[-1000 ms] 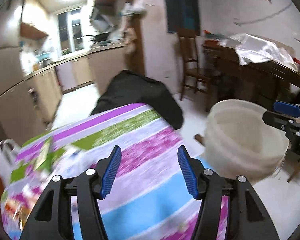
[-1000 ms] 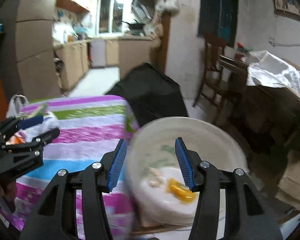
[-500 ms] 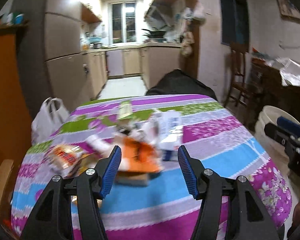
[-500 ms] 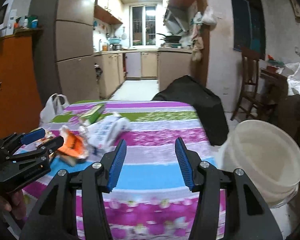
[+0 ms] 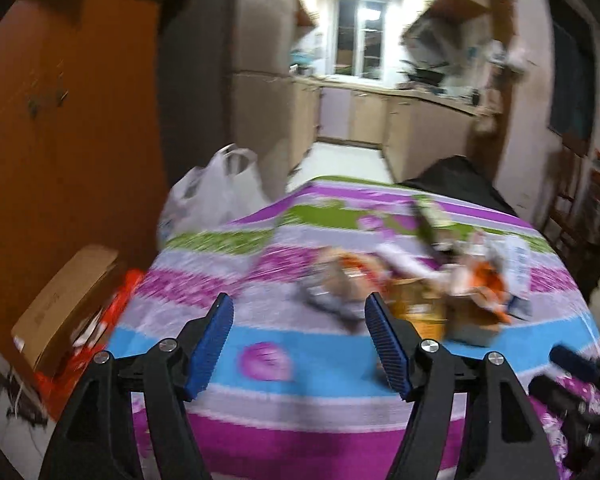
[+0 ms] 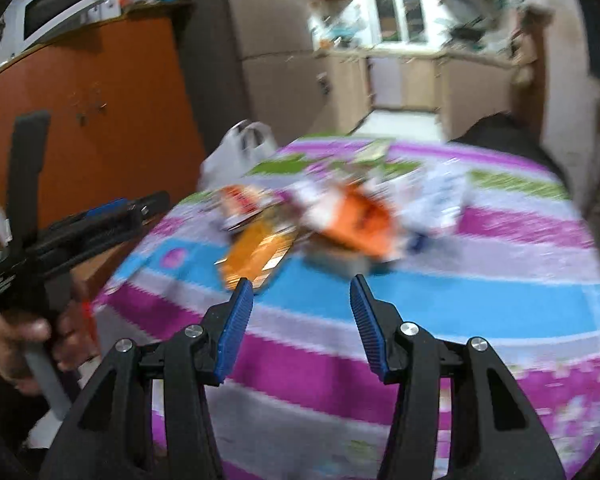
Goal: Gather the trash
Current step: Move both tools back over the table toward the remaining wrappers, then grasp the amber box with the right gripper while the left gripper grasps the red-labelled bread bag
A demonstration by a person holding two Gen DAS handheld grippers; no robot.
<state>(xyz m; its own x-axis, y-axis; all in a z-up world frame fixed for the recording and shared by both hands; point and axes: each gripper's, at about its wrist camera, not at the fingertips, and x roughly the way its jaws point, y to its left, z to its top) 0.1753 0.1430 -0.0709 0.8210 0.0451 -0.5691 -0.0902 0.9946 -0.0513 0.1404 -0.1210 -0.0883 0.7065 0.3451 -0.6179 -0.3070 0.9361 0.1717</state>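
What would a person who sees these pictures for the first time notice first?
The eye goes first to the bright striped tablecloth in purple, green and blue that covers the table. On its middle lies a blurred heap of orange and white wrappers and boxes. Behind the table's far left edge stands a white plastic bag with handles, in front of a tall orange cabinet.
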